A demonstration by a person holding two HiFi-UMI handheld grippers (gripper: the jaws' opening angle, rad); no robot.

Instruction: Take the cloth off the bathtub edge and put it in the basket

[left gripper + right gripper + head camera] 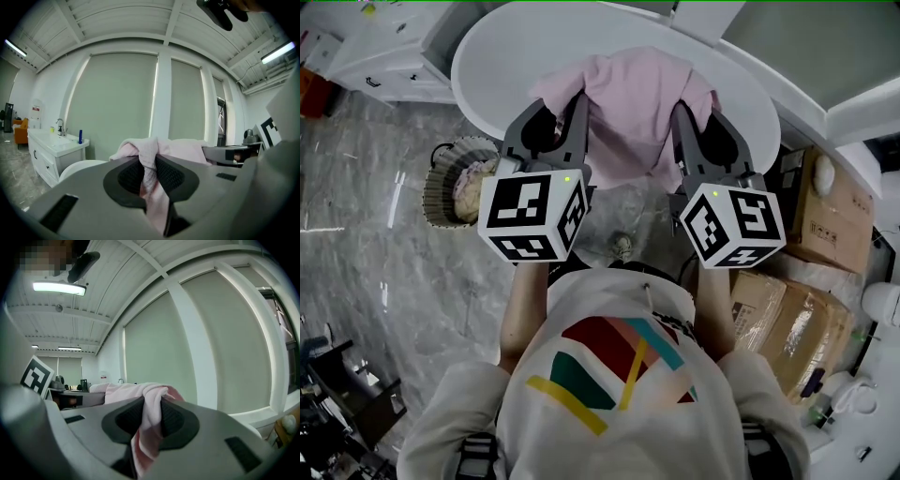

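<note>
Jaws of both grippers are pinching the pink cloth (pixel 633 103), each pair nearly together with a fold of fabric squeezed between the pads. Left gripper (pixel 150 161) is gripping a bunched ridge at one side. Right gripper (pixel 150 408) is doing the same at the other side, a loose tail drooping under it.

Cloth is hanging stretched between the two grips, above the near end of the white bathtub (pixel 497 66). Its lower part is draping over the rim toward the floor; cannot tell from the head view whether it is touching the rim or just clear of it.

Head view: left gripper (pixel 558 117) and right gripper (pixel 698 122) are sitting side by side, near level. Basket (pixel 436 192) is standing on the marble floor just outside the tub, left of the left gripper, with a pale bundle already lying in it. Cardboard boxes (pixel 825 216) are sitting at the right, well apart.

Step, as I judge it: the pickup looks finished and the carry to the basket is in hand. Next move is calling for both grippers swinging left and down together, the hanging part kept off the rim, then both jaws opening over the basket mouth.
</note>
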